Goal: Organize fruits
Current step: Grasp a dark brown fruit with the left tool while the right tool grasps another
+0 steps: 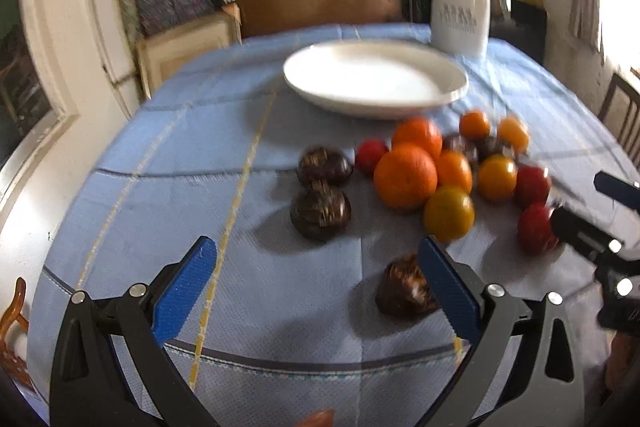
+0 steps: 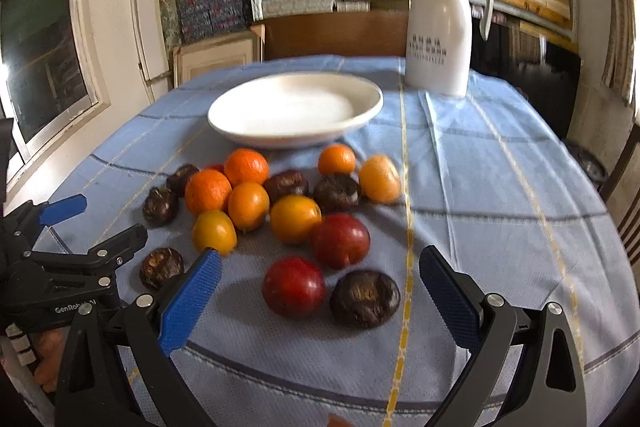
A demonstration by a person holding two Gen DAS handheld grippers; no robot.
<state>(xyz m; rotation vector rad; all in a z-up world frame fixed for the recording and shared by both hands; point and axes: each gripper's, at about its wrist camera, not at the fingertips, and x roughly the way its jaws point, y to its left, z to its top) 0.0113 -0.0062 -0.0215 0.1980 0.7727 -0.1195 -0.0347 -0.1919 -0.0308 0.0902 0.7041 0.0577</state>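
Several fruits lie in a loose cluster on the blue tablecloth [image 2: 480, 187]. Among them are oranges [image 2: 207, 191], yellow-orange fruits [image 2: 295, 219], red fruits [image 2: 340, 241] and dark brown ones [image 2: 364, 299]. Behind the cluster stands a white plate [image 2: 292, 141] with nothing on it. My right gripper [image 2: 320, 258] is open, low over the near side, with two red fruits [image 2: 293, 287] and a dark one ahead between its fingers. My left gripper [image 1: 318, 251] is open too. A dark brown fruit [image 1: 404, 291] lies just inside its right finger, and two more [image 1: 320, 209] lie ahead. Neither gripper holds anything.
A tall white jug [image 2: 438, 39] stands at the back right, behind the plate [image 1: 376, 109]. Each gripper shows at the edge of the other's view: right gripper [image 1: 582, 201], left gripper [image 2: 100, 223]. Shelves of stacked goods fill the back wall. A chair back [image 1: 620, 107] is at the right.
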